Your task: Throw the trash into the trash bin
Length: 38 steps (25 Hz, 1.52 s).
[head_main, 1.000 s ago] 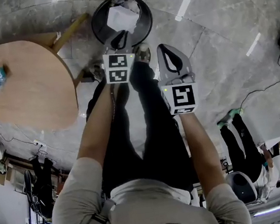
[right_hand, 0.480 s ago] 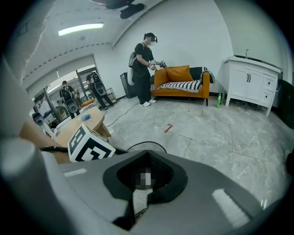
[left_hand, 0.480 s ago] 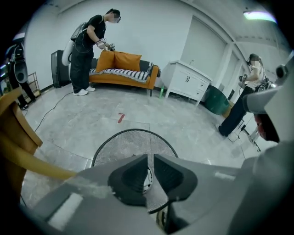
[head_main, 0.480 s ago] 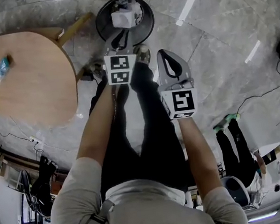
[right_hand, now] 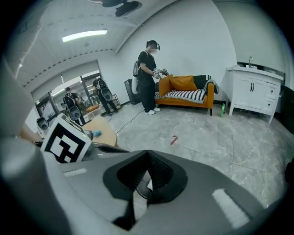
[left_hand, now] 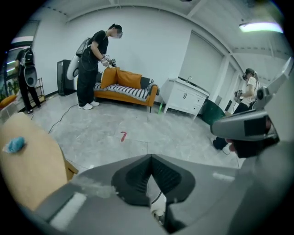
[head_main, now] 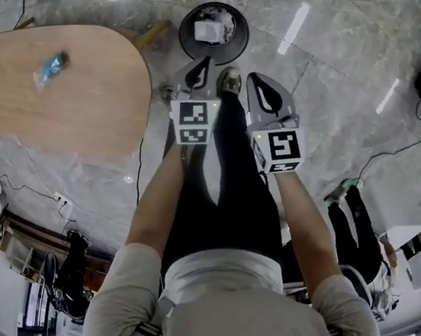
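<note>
The black round trash bin [head_main: 214,34] stands on the marble floor past my feet, with white crumpled trash [head_main: 212,28] inside it. My left gripper [head_main: 199,72] hangs above the floor just short of the bin; its jaws have just been closing and meet tip to tip [left_hand: 150,157] with nothing between them. Beside it, my right gripper [head_main: 265,95] is shut and empty too [right_hand: 147,152]. A blue wrapper [head_main: 49,67] lies on the wooden table [head_main: 80,111] to the left, also visible in the left gripper view [left_hand: 14,144].
A table leg [head_main: 153,32] juts out beside the bin. Cables [head_main: 393,151] trail over the floor at right, near another person [head_main: 355,213]. Farther off are an orange sofa [left_hand: 126,89], a white cabinet [left_hand: 186,97] and a standing person [left_hand: 94,64].
Both grippers have lifted up and away from the bin, which now looks smaller and farther off. The left jaws have closed. More of the table with the blue wrapper shows.
</note>
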Each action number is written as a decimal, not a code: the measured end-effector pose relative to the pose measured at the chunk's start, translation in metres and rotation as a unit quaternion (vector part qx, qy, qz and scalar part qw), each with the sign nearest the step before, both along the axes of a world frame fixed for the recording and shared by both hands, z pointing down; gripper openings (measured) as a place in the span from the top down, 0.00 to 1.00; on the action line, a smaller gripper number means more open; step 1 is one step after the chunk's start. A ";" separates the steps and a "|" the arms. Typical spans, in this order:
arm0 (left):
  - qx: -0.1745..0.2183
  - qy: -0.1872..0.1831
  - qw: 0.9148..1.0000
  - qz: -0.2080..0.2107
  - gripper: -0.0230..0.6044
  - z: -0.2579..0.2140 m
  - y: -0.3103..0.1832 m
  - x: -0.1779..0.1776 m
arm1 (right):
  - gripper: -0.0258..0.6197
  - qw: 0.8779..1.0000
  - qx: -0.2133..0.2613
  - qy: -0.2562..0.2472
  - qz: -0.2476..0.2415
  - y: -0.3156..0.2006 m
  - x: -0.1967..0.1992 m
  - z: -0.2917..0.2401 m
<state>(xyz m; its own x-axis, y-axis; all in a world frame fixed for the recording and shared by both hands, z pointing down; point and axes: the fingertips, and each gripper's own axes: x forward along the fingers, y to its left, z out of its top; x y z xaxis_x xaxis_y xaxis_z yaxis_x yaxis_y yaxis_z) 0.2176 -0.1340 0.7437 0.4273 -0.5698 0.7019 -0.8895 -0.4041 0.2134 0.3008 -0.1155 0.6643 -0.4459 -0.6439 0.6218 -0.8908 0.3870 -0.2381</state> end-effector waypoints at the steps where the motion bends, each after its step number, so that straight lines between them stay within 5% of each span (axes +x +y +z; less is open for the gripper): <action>1: 0.006 0.006 1.000 -0.006 0.93 -0.021 0.001 -0.003 | 0.95 1.000 0.003 0.001 -0.005 0.000 -0.006 -0.018; 9: 0.073 0.027 0.996 -0.031 0.93 -0.176 0.005 -0.033 | 0.95 0.997 0.059 -0.010 -0.043 0.008 -0.057 -0.143; 16: 0.131 0.032 0.990 -0.041 0.93 -0.283 -0.004 -0.061 | 0.95 0.981 0.144 0.003 -0.131 -0.012 -0.091 -0.243; 23: 0.189 0.047 0.978 -0.075 0.93 -0.371 0.001 -0.098 | 0.95 0.969 0.208 -0.014 -0.129 -0.017 -0.126 -0.324; 38: 0.241 0.067 0.965 -0.086 0.93 -0.450 0.019 -0.108 | 0.95 0.951 0.248 -0.029 -0.180 0.010 -0.159 -0.393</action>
